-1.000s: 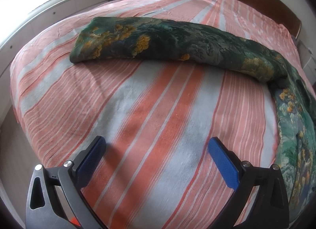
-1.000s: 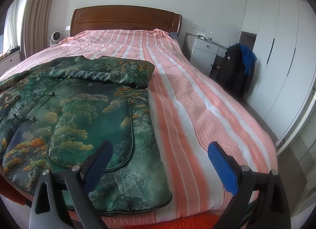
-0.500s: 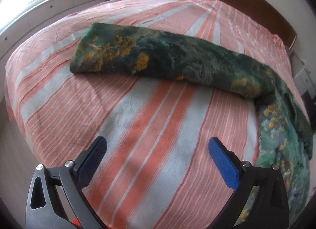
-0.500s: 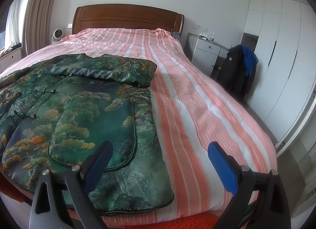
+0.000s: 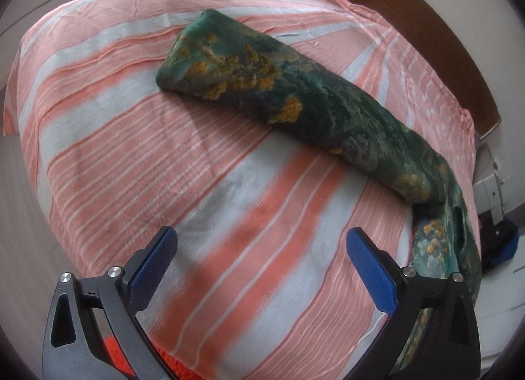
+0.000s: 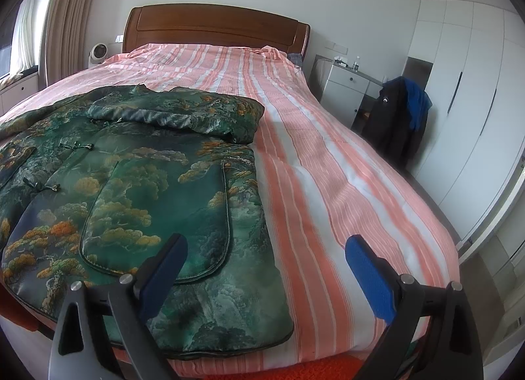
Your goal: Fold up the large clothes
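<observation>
A dark green padded jacket with gold and orange tree print (image 6: 137, 190) lies flat on the striped bed. Its right sleeve (image 6: 197, 111) is folded across the chest. In the left wrist view its left sleeve (image 5: 295, 98) stretches straight out over the sheet and the body's edge (image 5: 443, 249) shows at the right. My left gripper (image 5: 262, 252) is open and empty above bare sheet, short of the sleeve. My right gripper (image 6: 265, 258) is open and empty, hovering over the jacket's lower right hem.
The bed has a pink and white striped sheet (image 6: 328, 157) and a wooden headboard (image 6: 213, 29). A white nightstand (image 6: 344, 85) and a chair with dark clothes (image 6: 400, 117) stand to the right, then white wardrobes (image 6: 459, 101). A small fan (image 6: 97, 52) and curtains are at the left.
My left gripper has risen and turned left, so the sleeve now runs diagonally and looks further off. My right gripper has edged slightly closer over the hem. Both stay open.
</observation>
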`<state>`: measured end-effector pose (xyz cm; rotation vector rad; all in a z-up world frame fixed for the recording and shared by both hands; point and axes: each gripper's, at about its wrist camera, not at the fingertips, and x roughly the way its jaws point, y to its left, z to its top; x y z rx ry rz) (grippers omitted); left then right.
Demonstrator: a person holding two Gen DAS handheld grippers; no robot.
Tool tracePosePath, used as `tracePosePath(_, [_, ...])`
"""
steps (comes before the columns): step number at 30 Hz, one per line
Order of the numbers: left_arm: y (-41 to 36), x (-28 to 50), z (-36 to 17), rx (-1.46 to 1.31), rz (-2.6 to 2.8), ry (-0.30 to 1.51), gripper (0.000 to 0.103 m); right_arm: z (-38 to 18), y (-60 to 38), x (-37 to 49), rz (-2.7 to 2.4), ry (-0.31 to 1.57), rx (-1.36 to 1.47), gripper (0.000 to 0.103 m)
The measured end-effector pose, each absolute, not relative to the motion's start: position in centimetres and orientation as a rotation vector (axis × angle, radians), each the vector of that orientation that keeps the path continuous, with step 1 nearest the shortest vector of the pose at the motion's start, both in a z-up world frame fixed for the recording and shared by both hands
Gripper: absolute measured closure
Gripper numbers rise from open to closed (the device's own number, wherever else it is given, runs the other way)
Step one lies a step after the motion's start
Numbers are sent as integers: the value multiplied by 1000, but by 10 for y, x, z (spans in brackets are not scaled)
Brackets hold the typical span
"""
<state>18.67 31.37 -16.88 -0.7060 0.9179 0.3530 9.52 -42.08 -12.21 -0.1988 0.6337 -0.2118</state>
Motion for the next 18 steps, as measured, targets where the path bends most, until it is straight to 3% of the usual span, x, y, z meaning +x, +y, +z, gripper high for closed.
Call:
tracePosePath(6, [316, 191, -167, -750, 340, 910, 1, -123, -422, 96, -212, 637, -203, 7])
tracePosePath(13, [380, 173, -167, -1147, 370, 661, 1, -123, -423, 96, -212, 634, -196, 7])
tracePosePath(18, [413, 194, -174, -1197, 409, 647, 1, -126, -422, 99, -215, 656, -205, 7])
